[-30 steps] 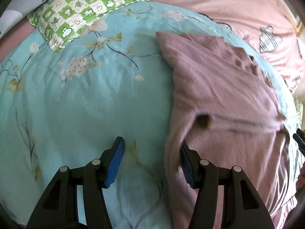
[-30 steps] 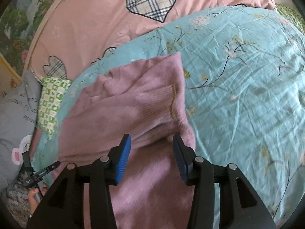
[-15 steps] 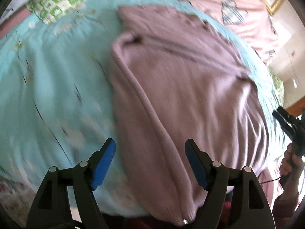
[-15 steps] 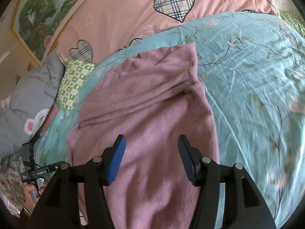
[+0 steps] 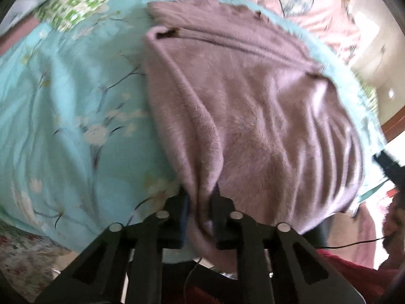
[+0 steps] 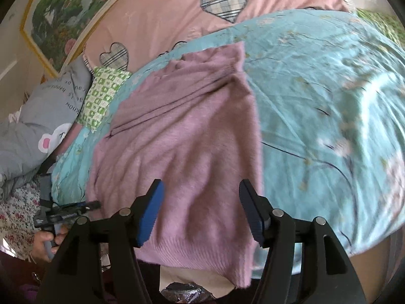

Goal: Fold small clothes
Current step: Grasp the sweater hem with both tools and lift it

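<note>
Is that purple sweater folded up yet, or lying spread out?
Mostly spread: the purple sweater lies flat on the blue floral sheet, hem over the edge, one sleeve folded across.

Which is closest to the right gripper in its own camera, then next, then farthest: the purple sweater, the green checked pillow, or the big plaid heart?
From the right gripper:
1. Purple sweater, right under its open fingers.
2. Green checked pillow, farther back on the left.
3. Big plaid heart, farthest, on the pink bedding at the top.
</note>
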{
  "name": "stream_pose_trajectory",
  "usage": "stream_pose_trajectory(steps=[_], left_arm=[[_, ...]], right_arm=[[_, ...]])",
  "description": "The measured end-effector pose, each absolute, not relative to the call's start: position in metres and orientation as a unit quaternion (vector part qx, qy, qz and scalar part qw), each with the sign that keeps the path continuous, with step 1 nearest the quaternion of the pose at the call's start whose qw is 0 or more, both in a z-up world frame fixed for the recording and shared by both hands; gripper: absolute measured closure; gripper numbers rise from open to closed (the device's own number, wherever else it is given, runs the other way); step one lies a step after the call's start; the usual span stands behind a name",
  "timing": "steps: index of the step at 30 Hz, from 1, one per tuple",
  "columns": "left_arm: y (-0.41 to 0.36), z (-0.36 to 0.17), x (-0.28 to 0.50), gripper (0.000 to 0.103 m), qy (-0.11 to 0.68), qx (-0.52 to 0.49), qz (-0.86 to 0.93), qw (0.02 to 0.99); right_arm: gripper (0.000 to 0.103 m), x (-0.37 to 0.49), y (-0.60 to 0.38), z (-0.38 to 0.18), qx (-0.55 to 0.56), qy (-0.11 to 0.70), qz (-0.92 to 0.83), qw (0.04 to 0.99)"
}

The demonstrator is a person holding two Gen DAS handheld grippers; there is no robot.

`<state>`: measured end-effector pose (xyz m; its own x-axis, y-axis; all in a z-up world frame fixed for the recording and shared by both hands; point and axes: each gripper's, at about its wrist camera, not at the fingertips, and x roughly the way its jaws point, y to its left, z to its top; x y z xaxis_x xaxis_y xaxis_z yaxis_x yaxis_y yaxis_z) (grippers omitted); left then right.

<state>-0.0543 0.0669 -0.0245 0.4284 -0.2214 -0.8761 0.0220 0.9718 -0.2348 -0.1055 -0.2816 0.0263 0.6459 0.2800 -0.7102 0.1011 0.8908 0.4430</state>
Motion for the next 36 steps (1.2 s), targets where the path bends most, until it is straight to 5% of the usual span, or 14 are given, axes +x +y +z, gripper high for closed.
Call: stream_pose_trajectory(steps=[7,9,12,18,23,26,28,30,32,36], left_arm=[[0.124,-0.037,-0.081,0.094,0.514,-0.176,-0.095,0.834],[0.128,-0.044,-0.083,0.086,0.521,-0.185,-0.096,0.828],[0.131,-0.057,-0.078,0.06,0.532,-0.207,-0.103,0.814],[0.113,-0.064,-0.084,0.046,0.527,-0.191,-0.111,0.82],[0.092,-0.069,-0.09,0.045,0.523,-0.13,-0.114,0.834],[0.088,-0.068,-0.088,0.056,0.525,-0.116,-0.118,0.835],[0.088,-0.069,-0.087,0.08,0.527,-0.11,-0.12,0.834],[0.089,-0.07,-0.086,0.092,0.53,-0.114,-0.131,0.83],[0.088,-0.067,-0.088,0.095,0.527,-0.109,-0.137,0.832],[0.104,-0.062,-0.097,0.097,0.507,-0.12,-0.147,0.841]], right_arm=[[0.04,-0.124,-0.307,0.011,0.243,0.444,0.065,0.86],[0.04,-0.127,-0.308,0.005,0.24,0.455,0.072,0.855],[0.04,-0.132,-0.308,-0.002,0.244,0.462,0.085,0.848],[0.04,-0.136,-0.303,-0.017,0.242,0.479,0.119,0.835],[0.039,-0.134,-0.293,-0.026,0.235,0.475,0.153,0.834],[0.041,-0.13,-0.282,-0.03,0.233,0.478,0.177,0.828],[0.048,-0.129,-0.275,-0.034,0.22,0.481,0.186,0.828],[0.075,-0.126,-0.276,-0.04,0.231,0.483,0.185,0.824],[0.096,-0.126,-0.279,-0.046,0.23,0.491,0.171,0.822],[0.096,-0.14,-0.297,-0.04,0.257,0.473,0.184,0.822]])
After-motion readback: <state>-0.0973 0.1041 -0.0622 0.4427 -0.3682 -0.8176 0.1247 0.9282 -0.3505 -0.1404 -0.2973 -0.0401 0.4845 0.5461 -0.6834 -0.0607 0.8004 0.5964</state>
